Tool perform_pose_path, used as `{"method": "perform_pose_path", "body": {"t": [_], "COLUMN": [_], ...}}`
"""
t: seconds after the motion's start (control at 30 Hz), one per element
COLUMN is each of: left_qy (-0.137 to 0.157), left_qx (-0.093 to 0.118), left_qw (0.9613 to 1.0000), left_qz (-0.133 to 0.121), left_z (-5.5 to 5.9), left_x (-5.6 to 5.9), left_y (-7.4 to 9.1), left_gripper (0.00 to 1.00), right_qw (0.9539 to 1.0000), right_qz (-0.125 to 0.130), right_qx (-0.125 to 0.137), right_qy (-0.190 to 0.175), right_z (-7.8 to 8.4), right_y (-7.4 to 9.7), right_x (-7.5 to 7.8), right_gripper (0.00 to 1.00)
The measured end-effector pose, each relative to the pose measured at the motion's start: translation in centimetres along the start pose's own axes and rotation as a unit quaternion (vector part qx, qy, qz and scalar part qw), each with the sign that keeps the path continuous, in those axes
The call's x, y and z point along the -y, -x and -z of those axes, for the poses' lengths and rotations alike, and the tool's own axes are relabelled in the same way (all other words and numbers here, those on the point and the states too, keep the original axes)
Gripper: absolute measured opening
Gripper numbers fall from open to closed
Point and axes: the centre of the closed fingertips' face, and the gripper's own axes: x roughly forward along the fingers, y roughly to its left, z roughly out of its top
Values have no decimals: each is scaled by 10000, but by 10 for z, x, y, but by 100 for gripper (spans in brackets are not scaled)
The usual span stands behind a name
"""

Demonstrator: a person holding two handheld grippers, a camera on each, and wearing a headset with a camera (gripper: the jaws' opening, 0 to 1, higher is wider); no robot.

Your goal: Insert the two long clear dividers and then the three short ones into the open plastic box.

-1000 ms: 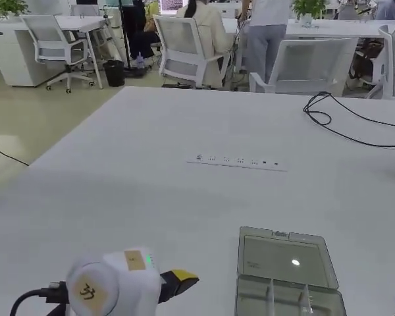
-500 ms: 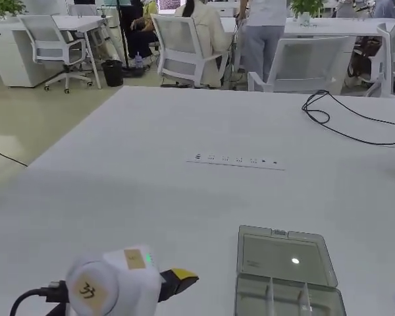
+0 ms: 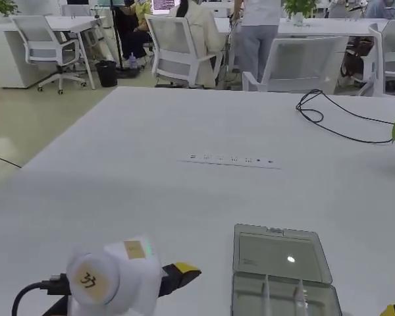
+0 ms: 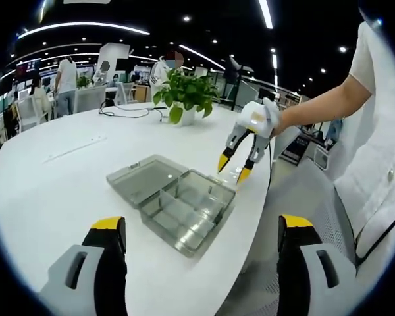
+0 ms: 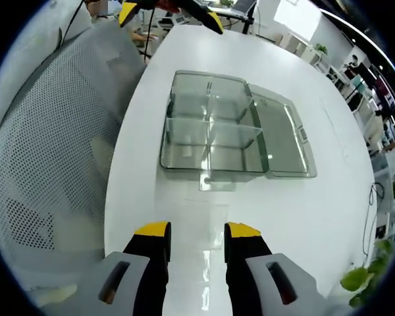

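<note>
While the white table (image 3: 118,171) runs wide ahead of me, the work sits at its near edge: the open plastic box (image 4: 187,242) lies close to me with its lid (image 3: 280,253) folded flat on the far side. Clear dividers (image 5: 210,122) already stand upright inside and cross each other into compartments, though I cannot count how many are seated. I judge the task is well into the inserting, with at least one short piece left to go.

My left gripper (image 4: 202,222) hangs low, well apart from the box on its left, pointing across at it, jaws spread wide and holding nothing. My right gripper (image 5: 197,229) hovers near the box's right side, tips angled down toward the table, my forearm reaching out bare from a white sleeve; its jaws stand parted with nothing between them that I can make out.

Smallest of all, a flat clear piece (image 5: 217,182) lies on the table just beside the box wall, straight ahead of my right jaws. It looks like a loose divider. Next I would lower onto it, pinch its thin edge, and stand it into its slots.
</note>
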Motion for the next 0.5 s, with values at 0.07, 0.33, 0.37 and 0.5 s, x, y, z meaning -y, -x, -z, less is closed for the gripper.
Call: {"method": "perform_pose_path", "body": {"t": [0.07, 0.33, 0.37, 0.5], "left_qy": [71, 722, 957, 1225], "left_qx": [58, 376, 306, 494], "left_qw": [10000, 9964, 9945, 9898], "left_qz": [30, 247, 286, 533], "left_z": [-6, -36, -36, -49], "left_x": [0, 10, 13, 23], "left_y": [-2, -15, -16, -24], "left_gripper": [97, 90, 89, 83], "right_qw": [9998, 9963, 9957, 9935], "right_qz": [177, 652, 698, 814], "right_qx": [93, 511, 556, 699], "right_qy": [20, 211, 260, 387], "right_z": [-10, -63, -72, -96], "right_y": [12, 47, 50, 58], "right_x": [3, 2, 1, -4], "right_gripper": [33, 33, 33, 33]}}
